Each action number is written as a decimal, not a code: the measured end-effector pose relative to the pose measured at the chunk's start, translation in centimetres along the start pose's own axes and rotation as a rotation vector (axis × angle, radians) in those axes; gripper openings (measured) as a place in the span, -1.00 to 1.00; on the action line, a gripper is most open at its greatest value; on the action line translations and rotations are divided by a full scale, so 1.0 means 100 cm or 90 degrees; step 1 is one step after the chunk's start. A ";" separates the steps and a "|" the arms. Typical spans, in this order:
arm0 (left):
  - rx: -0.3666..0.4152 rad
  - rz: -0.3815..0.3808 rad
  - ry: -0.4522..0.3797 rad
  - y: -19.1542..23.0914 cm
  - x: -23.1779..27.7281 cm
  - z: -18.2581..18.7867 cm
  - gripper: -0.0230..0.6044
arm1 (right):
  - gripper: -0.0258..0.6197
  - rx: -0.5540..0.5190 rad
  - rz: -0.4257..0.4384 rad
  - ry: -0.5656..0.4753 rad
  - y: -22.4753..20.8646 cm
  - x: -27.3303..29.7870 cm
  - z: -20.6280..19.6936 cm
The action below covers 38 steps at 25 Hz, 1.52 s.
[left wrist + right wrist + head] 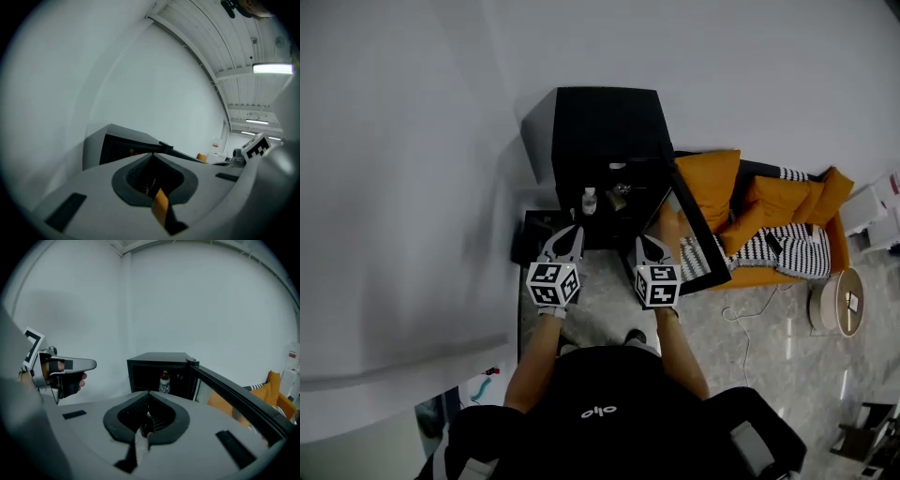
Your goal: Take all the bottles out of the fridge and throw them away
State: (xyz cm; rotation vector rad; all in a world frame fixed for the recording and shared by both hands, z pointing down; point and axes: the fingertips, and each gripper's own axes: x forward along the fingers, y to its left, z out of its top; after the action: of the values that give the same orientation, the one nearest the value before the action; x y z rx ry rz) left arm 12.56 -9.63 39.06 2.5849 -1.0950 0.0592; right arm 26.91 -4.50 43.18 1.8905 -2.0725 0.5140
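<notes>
A small black fridge (605, 127) stands against the white wall with its door (701, 234) swung open to the right. A clear plastic bottle (589, 201) with a red cap stands inside at the left; the right gripper view shows the bottle (164, 383) upright in the dark interior of the fridge (157, 359). My left gripper (567, 232) and right gripper (651, 246) hover side by side just in front of the opening, both shut and empty. In the left gripper view the fridge (119, 140) lies beyond the closed tips of my left gripper (152, 154).
An orange sofa (773, 225) with striped cushions stands right of the fridge, behind the open door. A round white device (836, 302) and a cable lie on the floor at the right. A dark flat object (534, 234) lies on the floor left of the fridge.
</notes>
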 end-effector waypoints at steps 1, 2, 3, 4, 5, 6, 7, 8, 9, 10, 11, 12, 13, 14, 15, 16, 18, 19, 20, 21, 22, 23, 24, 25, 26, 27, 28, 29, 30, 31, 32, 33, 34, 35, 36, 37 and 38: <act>0.004 -0.009 0.004 0.005 -0.003 0.001 -0.93 | -0.89 0.001 -0.005 0.001 0.008 0.001 -0.001; 0.008 -0.019 0.008 0.010 -0.007 0.001 -0.93 | -0.89 0.002 -0.011 0.001 0.017 0.003 -0.002; 0.012 -0.030 0.012 0.014 -0.011 0.002 -0.93 | -0.89 0.005 -0.017 0.003 0.025 0.004 -0.004; 0.015 -0.042 0.017 0.018 -0.014 0.002 -0.93 | -0.89 0.010 -0.025 0.004 0.033 0.005 -0.006; 0.019 -0.054 0.022 0.021 -0.018 0.002 -0.93 | -0.89 0.016 -0.032 0.005 0.039 0.006 -0.008; 0.023 -0.067 0.026 0.024 -0.021 0.002 -0.93 | -0.89 0.025 -0.039 0.005 0.046 0.007 -0.011; 0.029 -0.079 0.030 0.027 -0.024 0.001 -0.93 | -0.89 0.033 -0.044 0.004 0.053 0.007 -0.014; 0.035 -0.089 0.035 0.030 -0.027 0.000 -0.93 | -0.89 0.040 -0.049 0.002 0.060 0.009 -0.016; 0.042 -0.098 0.039 0.034 -0.030 -0.001 -0.93 | -0.89 0.044 -0.055 0.001 0.066 0.010 -0.019; 0.046 -0.105 0.043 0.037 -0.031 -0.002 -0.93 | -0.89 0.046 -0.061 -0.001 0.070 0.012 -0.021; 0.048 -0.110 0.046 0.041 -0.033 -0.004 -0.93 | -0.89 0.048 -0.067 -0.003 0.072 0.014 -0.024; 0.049 -0.115 0.048 0.044 -0.034 -0.006 -0.93 | -0.89 0.051 -0.073 -0.005 0.074 0.015 -0.025; 0.048 -0.118 0.050 0.046 -0.035 -0.007 -0.93 | -0.89 0.054 -0.078 -0.009 0.074 0.016 -0.024; 0.047 -0.121 0.052 0.048 -0.035 -0.007 -0.93 | -0.89 0.056 -0.082 -0.013 0.072 0.018 -0.023; 0.046 -0.123 0.054 0.050 -0.035 -0.008 -0.93 | -0.89 0.058 -0.086 -0.019 0.070 0.020 -0.020; 0.046 -0.124 0.056 0.052 -0.034 -0.008 -0.93 | -0.89 0.058 -0.089 -0.024 0.066 0.024 -0.017; 0.048 -0.126 0.061 0.055 -0.029 -0.010 -0.93 | -0.89 0.056 -0.099 -0.031 0.057 0.033 -0.014; 0.050 -0.126 0.062 0.056 -0.026 -0.011 -0.93 | -0.89 0.055 -0.104 -0.034 0.051 0.039 -0.013; 0.052 -0.125 0.064 0.058 -0.022 -0.012 -0.93 | -0.89 0.055 -0.109 -0.036 0.044 0.046 -0.012; 0.053 -0.122 0.065 0.060 -0.018 -0.011 -0.93 | -0.89 0.057 -0.113 -0.039 0.037 0.054 -0.010; 0.055 -0.118 0.066 0.063 -0.014 -0.010 -0.93 | -0.89 0.059 -0.117 -0.040 0.031 0.062 -0.008; 0.055 -0.113 0.069 0.066 -0.009 -0.008 -0.93 | -0.88 0.062 -0.121 -0.041 0.024 0.070 -0.006; 0.055 -0.110 0.071 0.069 -0.003 -0.007 -0.93 | -0.88 0.066 -0.124 -0.041 0.017 0.079 -0.004; 0.057 -0.108 0.075 0.072 0.003 -0.006 -0.93 | -0.85 0.070 -0.125 -0.040 0.011 0.089 -0.003; 0.059 -0.107 0.079 0.075 0.009 -0.005 -0.93 | -0.78 0.074 -0.124 -0.038 0.006 0.100 -0.002; 0.062 -0.107 0.083 0.078 0.017 -0.005 -0.93 | -0.69 0.079 -0.122 -0.034 0.002 0.111 -0.002; 0.064 -0.107 0.087 0.081 0.025 -0.005 -0.93 | -0.64 0.083 -0.120 -0.030 -0.003 0.122 -0.002; 0.065 -0.107 0.090 0.084 0.033 -0.005 -0.93 | -0.59 0.085 -0.118 -0.026 -0.007 0.133 -0.002; 0.066 -0.108 0.093 0.086 0.042 -0.004 -0.93 | -0.52 0.087 -0.117 -0.021 -0.011 0.144 -0.003; 0.066 -0.108 0.096 0.088 0.051 -0.004 -0.93 | -0.47 0.088 -0.117 -0.016 -0.016 0.154 -0.003; 0.067 -0.108 0.100 0.089 0.060 -0.005 -0.93 | -0.38 0.088 -0.119 -0.011 -0.020 0.164 -0.004; 0.066 -0.109 0.104 0.090 0.069 -0.005 -0.93 | -0.28 0.088 -0.120 -0.005 -0.024 0.173 -0.005; 0.065 -0.109 0.109 0.091 0.078 -0.006 -0.93 | -0.20 0.088 -0.121 0.002 -0.029 0.183 -0.006; 0.064 -0.110 0.113 0.091 0.087 -0.006 -0.93 | -0.13 0.088 -0.120 0.009 -0.033 0.192 -0.007; 0.063 -0.111 0.117 0.092 0.095 -0.007 -0.93 | -0.07 0.087 -0.120 0.016 -0.038 0.201 -0.009; 0.063 -0.113 0.121 0.091 0.102 -0.008 -0.93 | -0.03 0.087 -0.121 0.023 -0.042 0.209 -0.011; 0.064 -0.116 0.125 0.091 0.110 -0.009 -0.93 | 0.00 0.087 -0.122 0.028 -0.047 0.217 -0.012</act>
State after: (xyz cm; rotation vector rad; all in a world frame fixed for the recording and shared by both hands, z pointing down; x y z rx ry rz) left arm 13.91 -22.86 44.33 2.6870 -0.8041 0.3248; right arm 29.41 -23.69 54.20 2.1078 -1.8453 0.6585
